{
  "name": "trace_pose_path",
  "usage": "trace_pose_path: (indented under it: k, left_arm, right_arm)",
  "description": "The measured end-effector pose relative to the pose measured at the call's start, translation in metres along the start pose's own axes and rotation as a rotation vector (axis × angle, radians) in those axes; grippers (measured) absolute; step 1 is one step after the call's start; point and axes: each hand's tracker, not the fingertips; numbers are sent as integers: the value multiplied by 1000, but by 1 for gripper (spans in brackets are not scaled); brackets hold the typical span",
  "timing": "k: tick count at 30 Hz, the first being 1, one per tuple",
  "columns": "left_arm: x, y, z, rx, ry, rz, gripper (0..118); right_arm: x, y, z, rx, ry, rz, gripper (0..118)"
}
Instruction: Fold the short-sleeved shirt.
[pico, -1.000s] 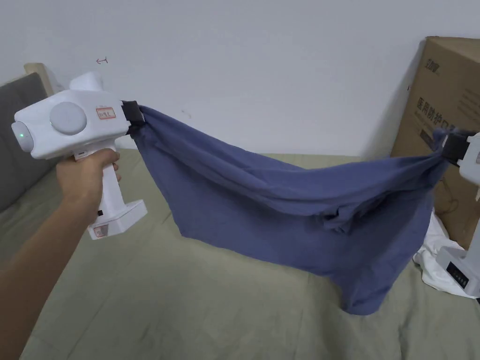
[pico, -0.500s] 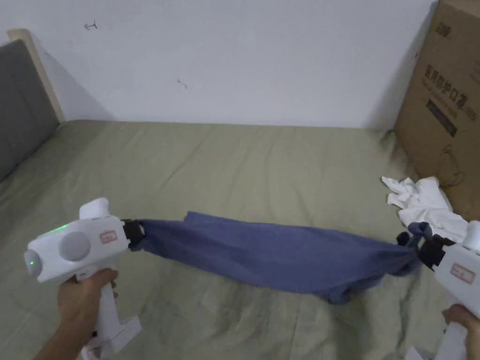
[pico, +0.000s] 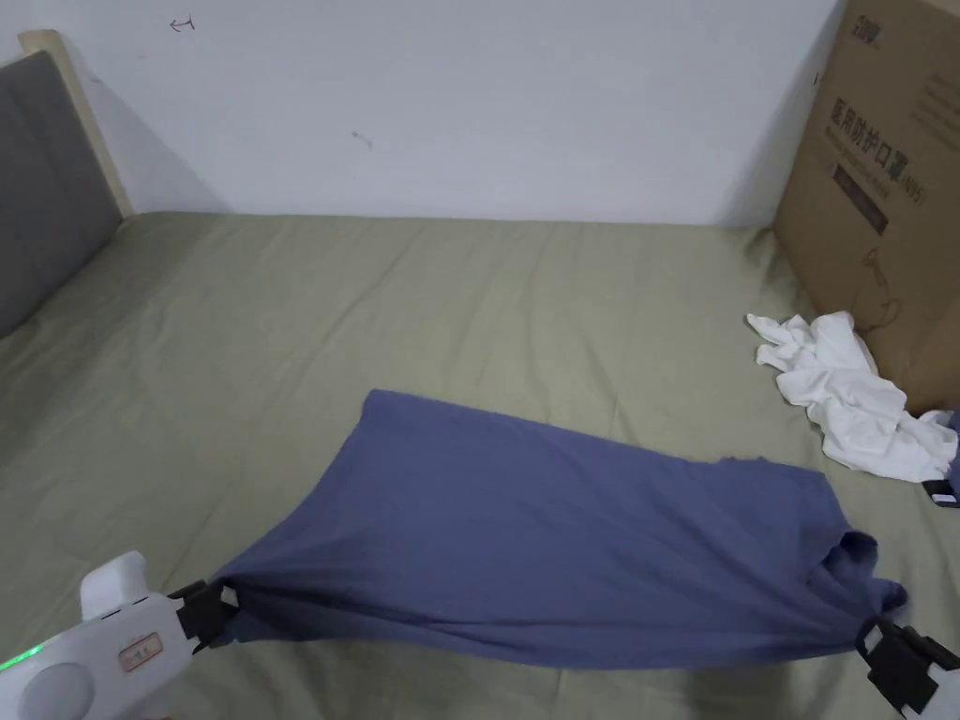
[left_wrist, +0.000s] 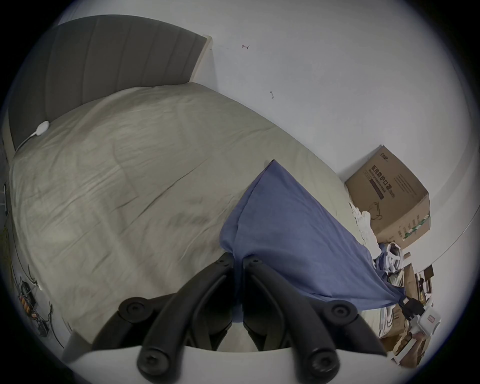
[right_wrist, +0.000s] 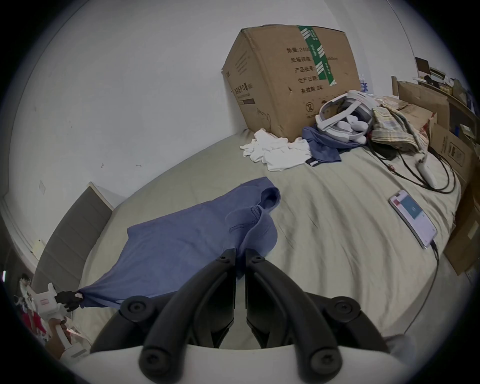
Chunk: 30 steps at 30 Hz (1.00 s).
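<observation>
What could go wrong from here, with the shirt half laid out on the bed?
The shirt is stretched between the left tongs and right tongs, and its near edge looks bunched, so releasing now would likely leave wrinkles. The sleeve by the right tongs is curled over and may get folded in crooked. Sliding the shirt farther right could drag it into the white cloth.

You've got one blue shirt (pico: 525, 525) on one bed (pico: 375, 300), plus two grippers: the left gripper (pico: 211, 609) and the right gripper (pico: 886, 652). Off to the side: one cardboard box (pico: 881, 187), one white cloth heap (pico: 844, 384), one headset (right_wrist: 342, 117), one phone (right_wrist: 413, 218).
</observation>
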Motion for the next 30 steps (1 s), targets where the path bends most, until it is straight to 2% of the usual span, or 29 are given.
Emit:
trace_pose_path:
  k: [9, 14, 16, 20, 21, 22, 23, 24, 25, 26, 28, 30]
  left_arm:
    - [-18, -48, 44, -71, 107, -155, 9]
    - [-18, -67, 20, -178, 230, -219, 9]
    - [-20, -73, 7, -238, 261, -215, 9]
    - [-25, -80, -7, -303, 271, -161, 9]
    - [-23, -80, -6, -294, 273, -162, 15]
    - [-19, -79, -3, -281, 277, -160, 31]
    - [-15, -77, 1, -274, 275, -160, 58]
    - [-11, -75, 4, -271, 270, -157, 94]
    - [-6, -72, 6, -271, 267, -153, 102]
    - [1, -69, 13, -240, 229, -147, 102]
    - [11, -60, 23, -160, 158, -139, 106]
    - [28, -49, 35, -102, 106, -135, 118]
  right_arm:
    - [16, -53, 34, -106, -57, 75, 8]
    - [20, -70, 8, -242, -166, 141, 8]
    - [22, -76, -4, -305, -190, 154, 8]
    - [26, -81, -18, -369, -203, 129, 9]
    - [26, -80, -18, -378, -205, 123, 13]
    - [25, -77, -17, -382, -206, 115, 19]
    - [23, -75, -15, -377, -203, 110, 33]
    - [22, -72, -10, -361, -195, 110, 70]
    - [19, -68, -7, -342, -185, 113, 101]
    - [14, -62, -5, -327, -184, 119, 115]
    - [5, -48, 6, -232, -159, 143, 117]
    - [-8, -29, 16, -160, -136, 176, 117]
